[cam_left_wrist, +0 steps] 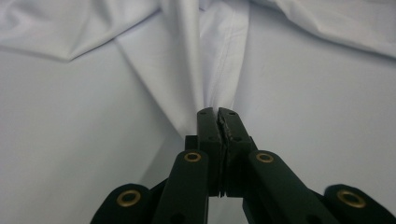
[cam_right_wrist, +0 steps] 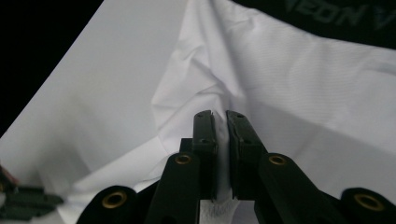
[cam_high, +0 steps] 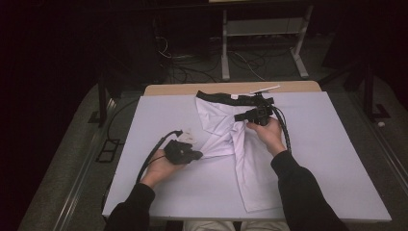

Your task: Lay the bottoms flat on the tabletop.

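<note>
Nearest the person, the left gripper [cam_high: 195, 155] has its 2 jaws shut on a pinch of the white garment [cam_high: 250, 163], right at the tip of a fold that fans away ahead of it across the table [cam_high: 159, 183]. Farther out, the right gripper [cam_high: 239, 117] is clamped on another bunch of the same cloth, just short of the black waistband [cam_high: 226, 97] beyond its tips. The fabric looks thin, light and limp, likely slippery, so I'd judge seams and hems the surest holds; a loose pinch could slide free.
</note>
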### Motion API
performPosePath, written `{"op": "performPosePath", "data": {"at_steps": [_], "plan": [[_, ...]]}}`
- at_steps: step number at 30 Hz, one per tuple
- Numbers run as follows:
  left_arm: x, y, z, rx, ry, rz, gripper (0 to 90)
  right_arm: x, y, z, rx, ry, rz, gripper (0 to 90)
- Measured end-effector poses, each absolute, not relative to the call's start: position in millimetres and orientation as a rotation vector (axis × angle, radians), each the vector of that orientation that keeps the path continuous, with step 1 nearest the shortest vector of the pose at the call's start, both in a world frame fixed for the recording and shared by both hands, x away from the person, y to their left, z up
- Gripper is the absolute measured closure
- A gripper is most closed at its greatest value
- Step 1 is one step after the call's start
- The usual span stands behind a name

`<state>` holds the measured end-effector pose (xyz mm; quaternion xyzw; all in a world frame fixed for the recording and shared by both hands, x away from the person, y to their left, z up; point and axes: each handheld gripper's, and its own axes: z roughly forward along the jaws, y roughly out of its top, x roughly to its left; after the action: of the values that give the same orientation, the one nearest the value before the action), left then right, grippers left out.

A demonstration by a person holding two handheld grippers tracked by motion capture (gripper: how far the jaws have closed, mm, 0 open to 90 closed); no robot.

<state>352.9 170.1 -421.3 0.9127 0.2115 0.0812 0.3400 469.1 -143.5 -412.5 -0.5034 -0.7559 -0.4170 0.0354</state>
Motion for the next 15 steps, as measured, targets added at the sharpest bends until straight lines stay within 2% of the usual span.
{"op": "performPosePath", "data": {"at_steps": [12, 15], "plan": [[338.1, 243.4, -417.0, 2.397, 0.643, 0.220, 87.8, 460.0, -94.0, -424.2, -1.407, -2.373, -1.271, 79.2], [337.1, 249.0, -421.4, 2.379, 0.668, 0.219, 87.8, 459.6, -87.5, -429.1, -1.404, -2.386, -1.261, 73.4]]}}
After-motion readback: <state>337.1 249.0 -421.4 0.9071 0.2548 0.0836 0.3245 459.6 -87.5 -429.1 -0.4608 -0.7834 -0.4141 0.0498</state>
